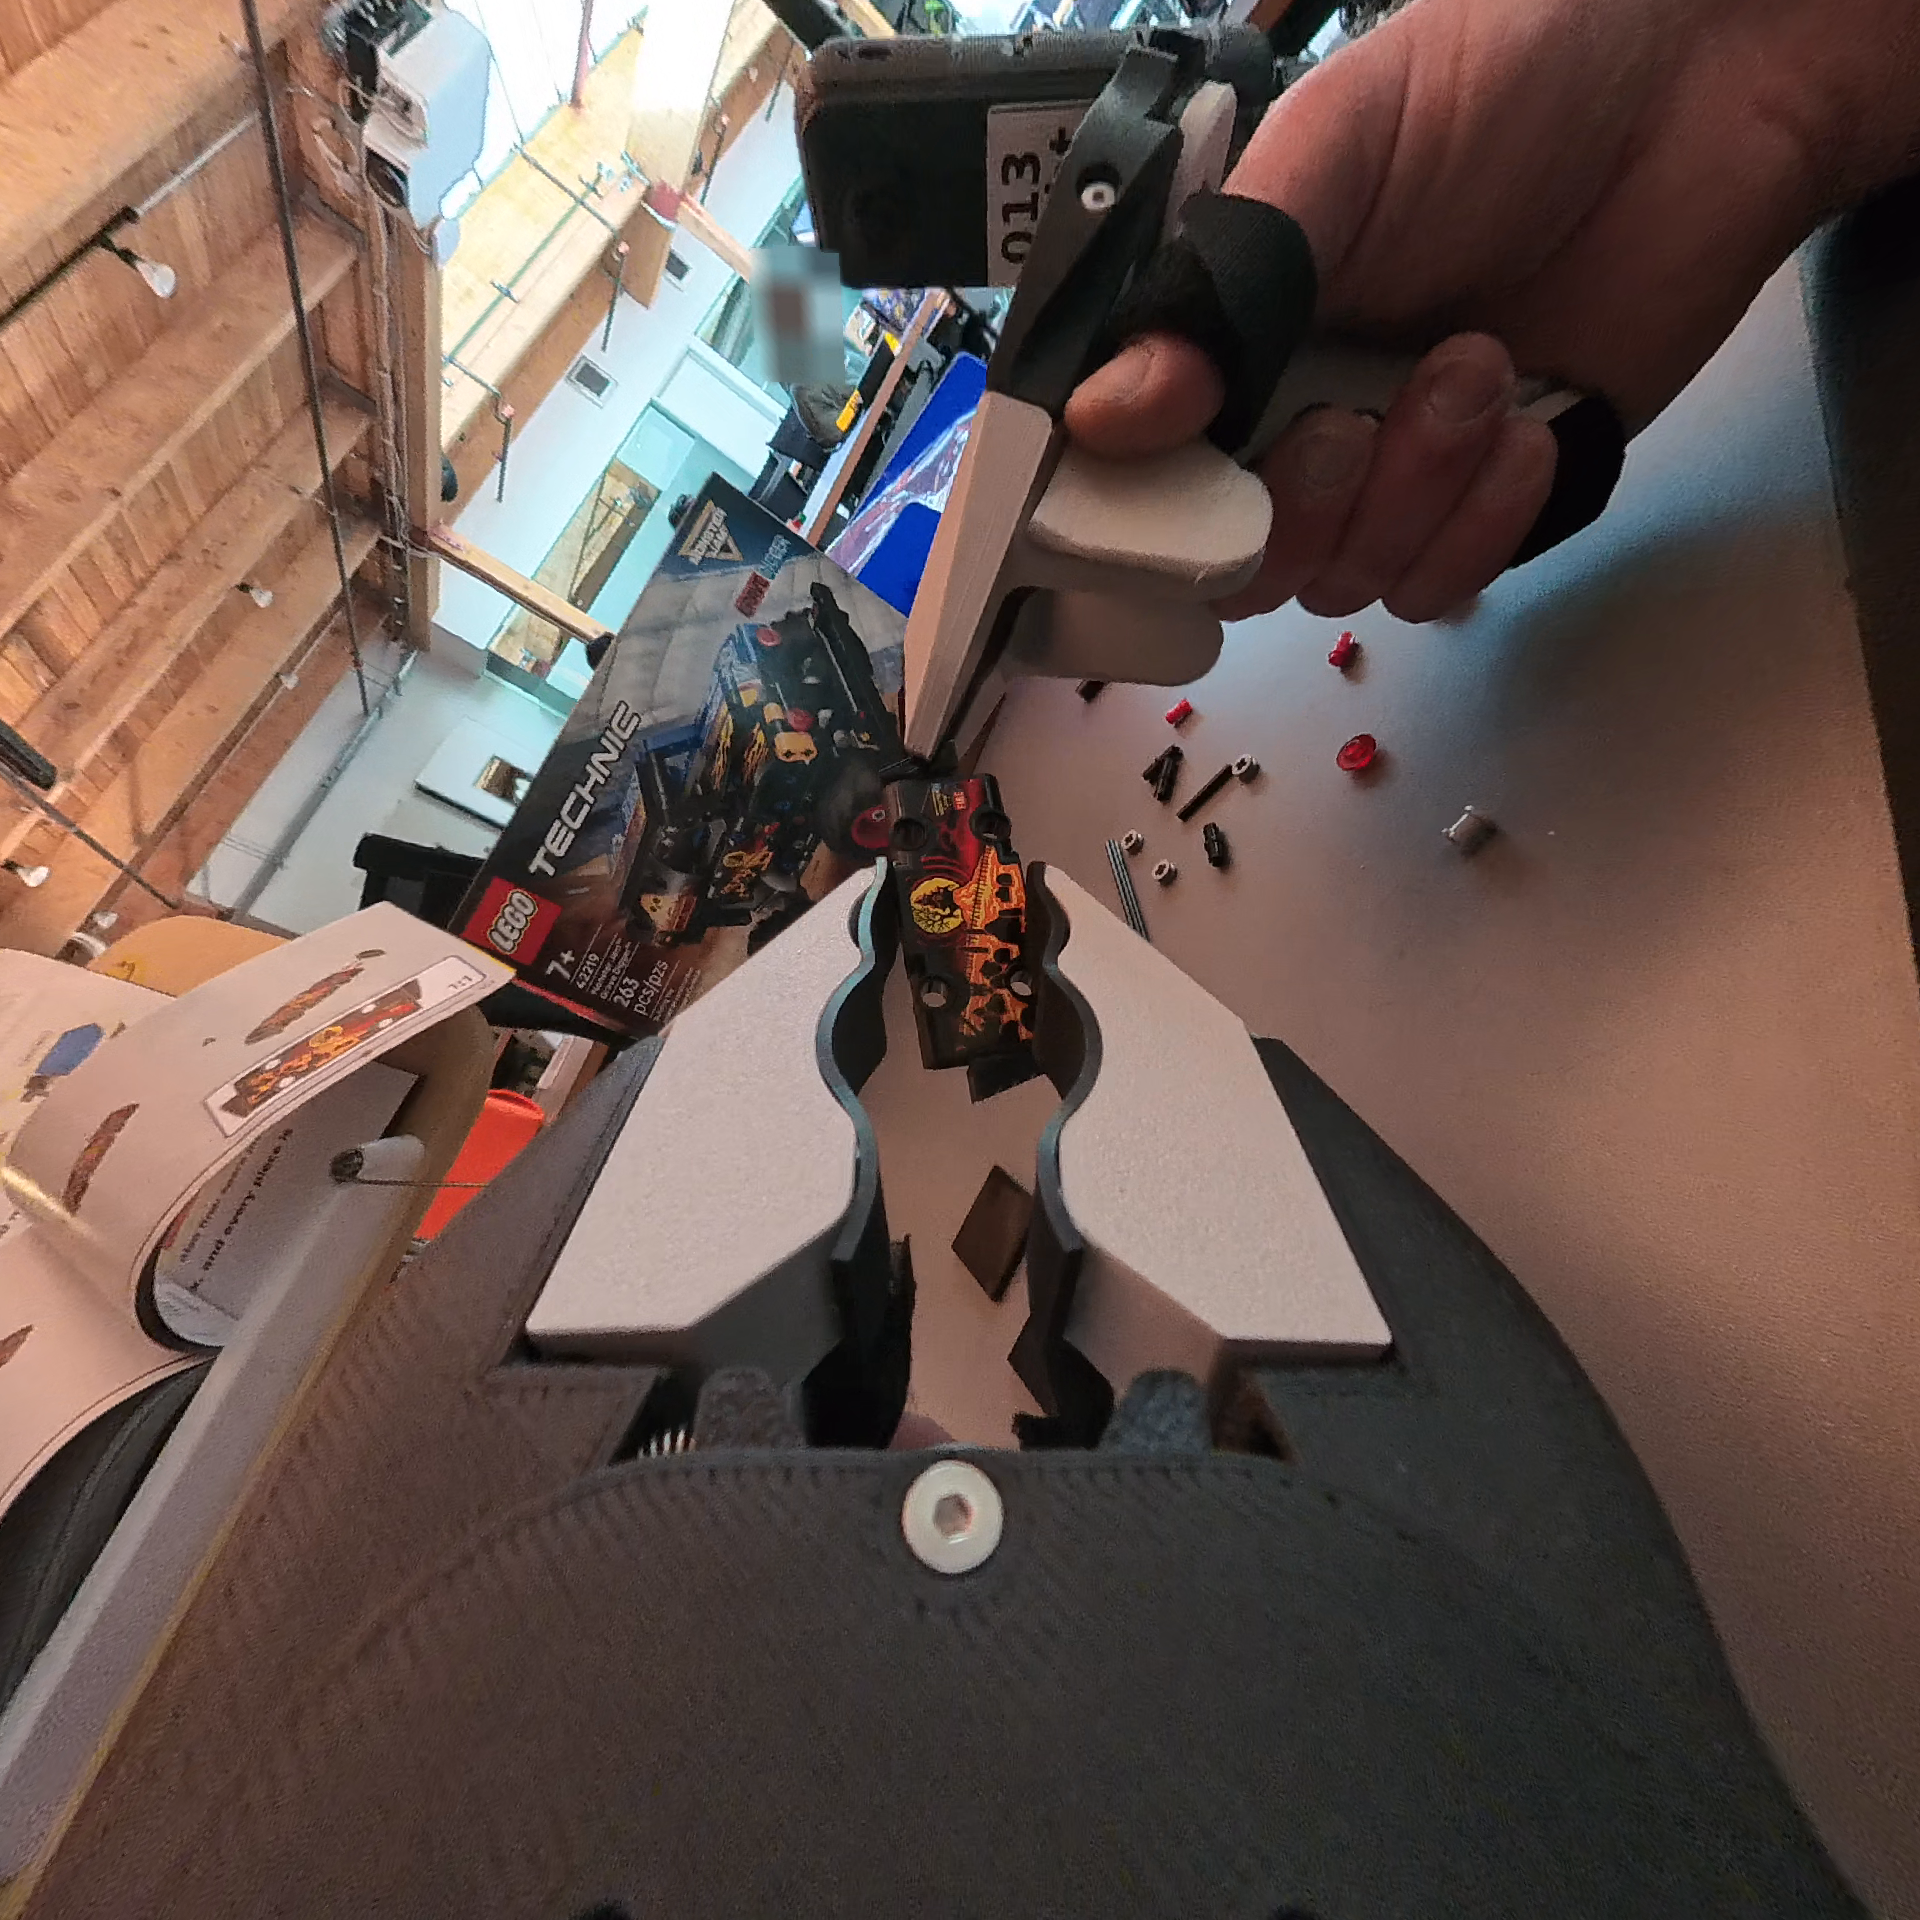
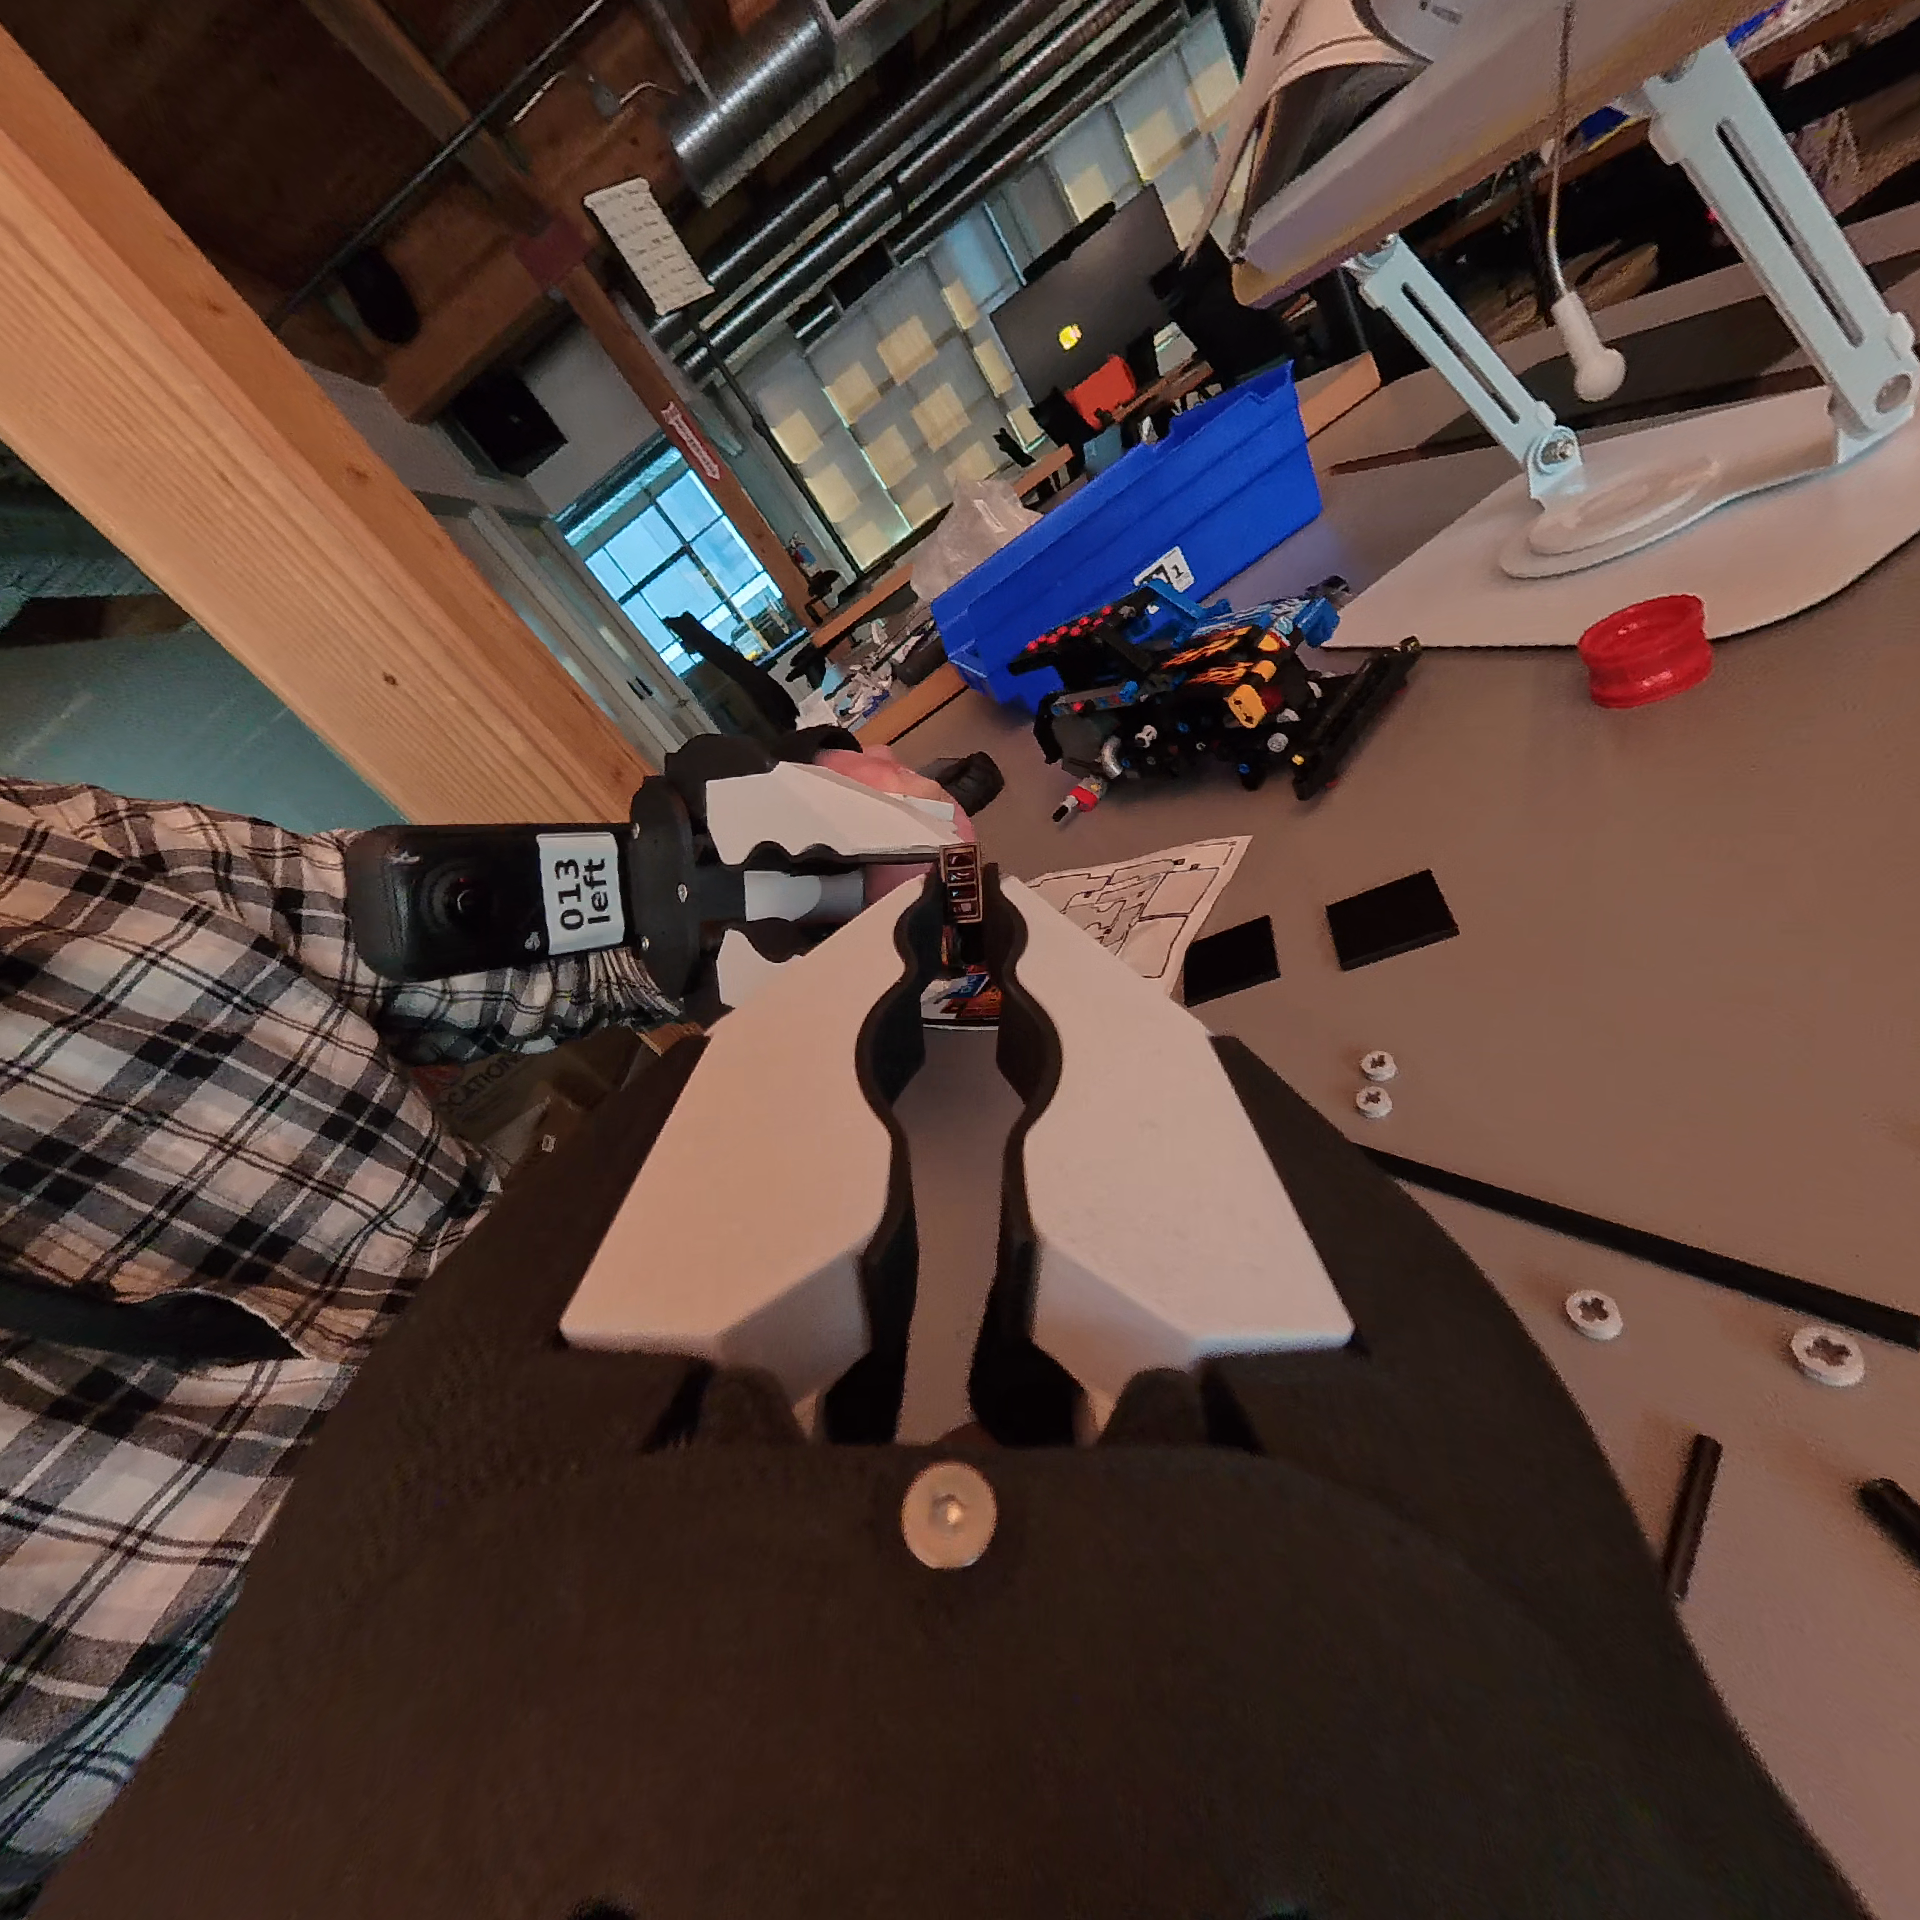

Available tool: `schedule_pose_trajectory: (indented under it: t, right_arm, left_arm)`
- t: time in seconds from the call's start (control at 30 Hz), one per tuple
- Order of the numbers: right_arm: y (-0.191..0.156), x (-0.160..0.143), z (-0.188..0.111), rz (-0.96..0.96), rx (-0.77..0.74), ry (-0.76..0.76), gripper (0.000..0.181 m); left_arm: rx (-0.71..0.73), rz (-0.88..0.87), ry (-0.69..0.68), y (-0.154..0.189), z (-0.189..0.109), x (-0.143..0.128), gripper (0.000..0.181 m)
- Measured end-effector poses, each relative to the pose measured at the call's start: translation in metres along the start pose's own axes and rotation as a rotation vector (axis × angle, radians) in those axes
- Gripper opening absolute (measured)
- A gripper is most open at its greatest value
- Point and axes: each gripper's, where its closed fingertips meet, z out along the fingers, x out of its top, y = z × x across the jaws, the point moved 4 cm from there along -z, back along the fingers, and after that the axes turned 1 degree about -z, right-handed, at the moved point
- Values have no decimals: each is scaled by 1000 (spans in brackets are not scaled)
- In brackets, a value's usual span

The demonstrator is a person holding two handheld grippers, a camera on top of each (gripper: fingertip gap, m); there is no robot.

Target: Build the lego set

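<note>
My left gripper [image 1: 958, 878] is shut on a black lego panel [image 1: 961, 935] printed with orange and red flames, and holds it upright above the grey table [image 1: 1455, 1039]. My right gripper [image 1: 928, 753] comes down from above and its shut tips touch the panel's top end. In the right wrist view my right gripper [image 2: 958, 891] pinches a small dark sticker-like piece [image 2: 958, 873] right at the tip of the left gripper's white fingers [image 2: 831, 805]. The rest of the panel is hidden behind my right fingers there.
The lego box [image 1: 707, 831] and an instruction booklet [image 1: 260, 1039] on a stand are at the left. Small black, grey and red parts [image 1: 1205, 790] lie on the table. The part-built truck [image 2: 1195, 675], blue bin [image 2: 1143, 530], red wheel rim [image 2: 1647, 649], sticker sheet [image 2: 1143, 904] and black tiles [image 2: 1392, 920] lie beyond. My two grippers' fingertips are within a few centimetres of each other.
</note>
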Motion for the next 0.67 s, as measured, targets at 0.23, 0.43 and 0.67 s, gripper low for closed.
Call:
schedule_pose_trajectory:
  t: [0.23, 0.43, 0.67]
  right_arm:
    - [-9, 3, -1, -24, 68, 14, 6]
    - [-12, 3, -1, 1, 127, 22, 6]
    - [-16, 4, -2, -12, 154, 33, 6]
  left_arm:
    - [-14, -32, 61, -3, -4, 7, 23]
    - [-15, -13, 97, -4, -6, 11, 22]
    - [-11, -12, 129, -6, -8, 15, 22]
